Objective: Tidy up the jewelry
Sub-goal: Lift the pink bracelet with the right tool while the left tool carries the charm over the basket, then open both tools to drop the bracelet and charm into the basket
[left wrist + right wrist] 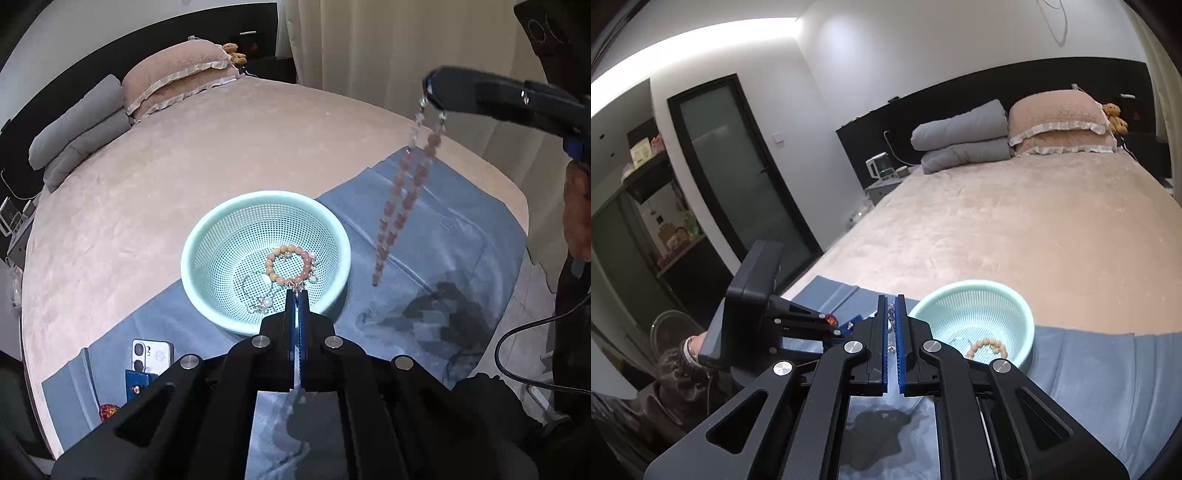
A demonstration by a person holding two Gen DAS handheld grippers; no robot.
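Two pink bead strands (402, 192) hang blurred from right tongs (430, 92).

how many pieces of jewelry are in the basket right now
2 that I can make out: a pink bead bracelet lying in the basket, and a thin silver chain beside it toward the near wall. The left gripper may hide more.

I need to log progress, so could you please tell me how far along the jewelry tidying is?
Done: a beaded bracelet and a silver chain already lie in the green basket. In hand: the right gripper holds a pink bead strand hanging beside the basket, above the blue cloth. Left: dropping that strand in. The left gripper is shut near the basket rim.
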